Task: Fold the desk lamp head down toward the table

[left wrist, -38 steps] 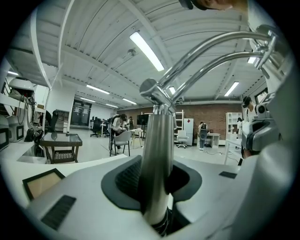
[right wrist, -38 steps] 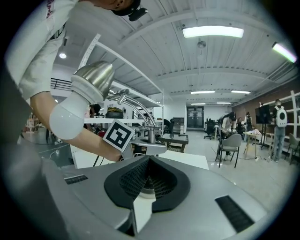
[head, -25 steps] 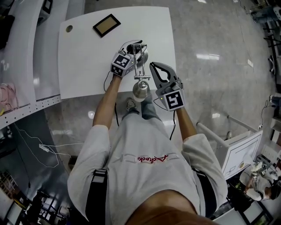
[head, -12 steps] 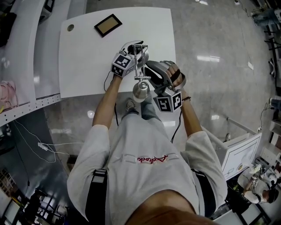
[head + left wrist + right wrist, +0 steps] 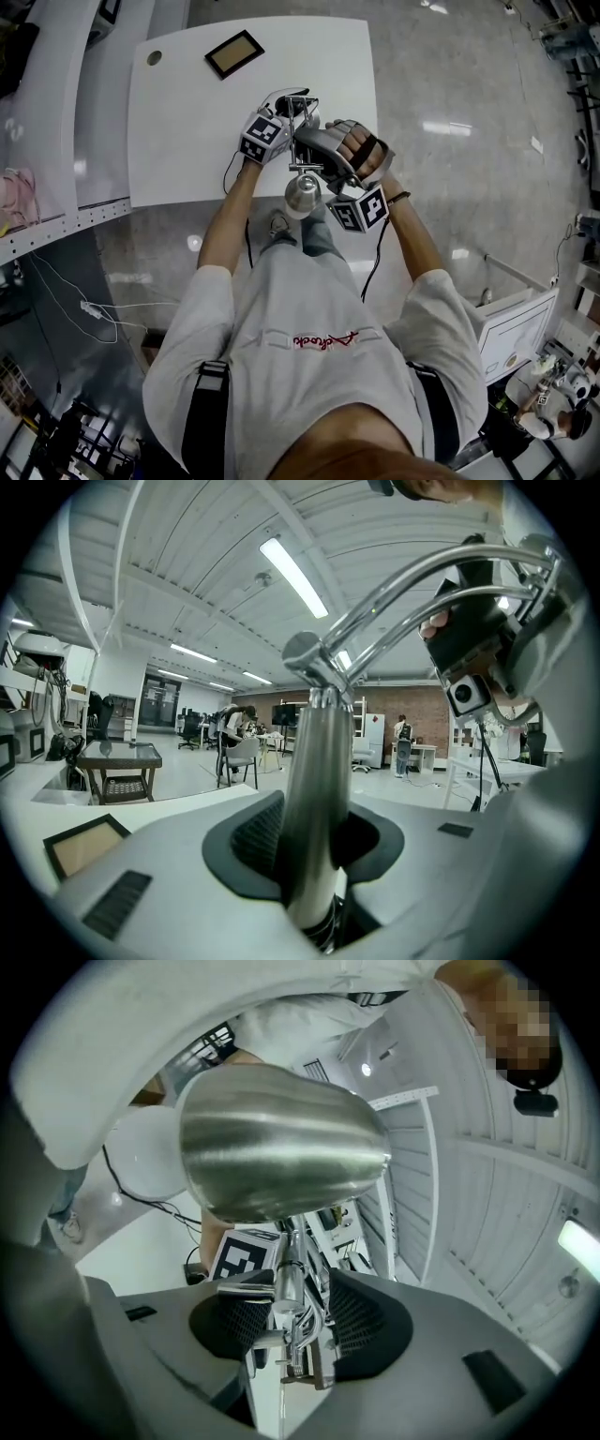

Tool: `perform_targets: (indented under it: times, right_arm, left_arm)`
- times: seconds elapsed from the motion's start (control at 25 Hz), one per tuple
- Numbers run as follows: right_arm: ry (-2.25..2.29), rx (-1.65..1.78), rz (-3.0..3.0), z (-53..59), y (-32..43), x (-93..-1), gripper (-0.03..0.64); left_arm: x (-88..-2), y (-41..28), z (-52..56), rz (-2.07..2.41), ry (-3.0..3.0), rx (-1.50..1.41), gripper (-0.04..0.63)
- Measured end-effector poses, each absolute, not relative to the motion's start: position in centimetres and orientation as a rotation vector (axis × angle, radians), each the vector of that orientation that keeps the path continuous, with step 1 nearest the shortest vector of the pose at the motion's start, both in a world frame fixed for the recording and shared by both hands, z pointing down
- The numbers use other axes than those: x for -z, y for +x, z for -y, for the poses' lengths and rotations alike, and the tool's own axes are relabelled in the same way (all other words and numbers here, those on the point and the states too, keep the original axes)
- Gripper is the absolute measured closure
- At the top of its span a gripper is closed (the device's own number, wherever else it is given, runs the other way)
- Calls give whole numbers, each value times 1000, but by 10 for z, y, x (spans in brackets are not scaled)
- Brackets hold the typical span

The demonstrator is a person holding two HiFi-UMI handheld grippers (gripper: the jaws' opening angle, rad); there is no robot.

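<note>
A brushed-metal desk lamp stands near the front edge of the white table [image 5: 187, 112]. Its head [image 5: 302, 192] [image 5: 281, 1152] hangs out over the table edge on chrome arm rods [image 5: 422, 583]. My left gripper [image 5: 286, 108] [image 5: 314, 846] is shut on the lamp's upright post [image 5: 314, 780], with both pads pressed against it. My right gripper [image 5: 307, 142] [image 5: 295, 1321] lies rolled on its side, just behind the head. Its jaws are opening. The arm joint [image 5: 286, 1288] sits between them, with a gap at the right pad.
A dark-framed tablet [image 5: 233, 53] and a round cable hole [image 5: 154, 57] are at the table's far left. A white shelf [image 5: 56, 112] runs along the left. Cables [image 5: 94, 314] lie on the floor, and a white cart [image 5: 511, 323] stands at the right.
My right gripper moved left from beside the lamp, rolled over and now has its jaws around the arm behind the head. The left gripper and lamp stayed put.
</note>
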State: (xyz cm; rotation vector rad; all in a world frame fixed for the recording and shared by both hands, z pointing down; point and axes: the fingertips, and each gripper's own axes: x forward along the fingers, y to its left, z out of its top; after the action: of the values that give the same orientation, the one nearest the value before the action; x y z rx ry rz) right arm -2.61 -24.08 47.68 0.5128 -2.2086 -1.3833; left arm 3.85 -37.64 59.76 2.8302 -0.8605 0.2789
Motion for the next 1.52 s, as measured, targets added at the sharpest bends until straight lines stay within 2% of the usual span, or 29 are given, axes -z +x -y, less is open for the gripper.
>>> perform_targets:
  times: [0.88, 1.52]
  right_arm:
    - [474, 1386, 2290, 229, -42, -486, 446]
    - [468, 1385, 2304, 217, -42, -509, 400]
  left_arm:
    - [-596, 38, 377, 856, 2823, -280, 453]
    - [-595, 39, 377, 858, 2825, -281, 454]
